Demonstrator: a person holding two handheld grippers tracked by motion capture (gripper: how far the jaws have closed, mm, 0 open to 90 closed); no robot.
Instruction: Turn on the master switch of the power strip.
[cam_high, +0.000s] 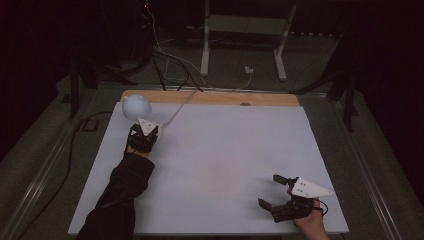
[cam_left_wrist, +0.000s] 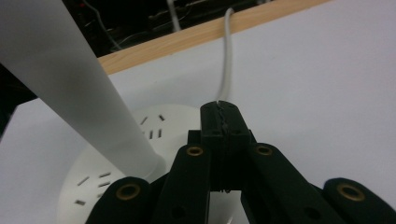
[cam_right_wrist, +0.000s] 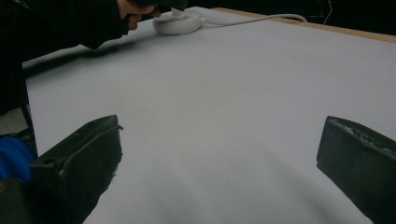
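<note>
Lamp: small white desk lamp at the far left corner of the desk, near the wooden back edge. Round white base with short slots; frosted stem rising at a slant; pale globe head seen from the high view. White cord runs from the base over the back edge.

Left tongs: closed tip to tip, nothing visibly between them, lying low over the base just beside the stem, tips toward the cord's root. Whether they press on the base cannot be told.

Right tongs: open wide, empty, resting at the near right of the desk, well apart from the lamp.

Risks, as judged:
- Top-heavy item; a sideways nudge of the stem by the closed left tongs could tip it off the corner.
- Downward pressure off-centre on the base could rock or slide it toward the desk edge.
- Tips near the cord; catching it on withdrawal could drag the lamp.
- Right tongs too distant to steady anything.
</note>
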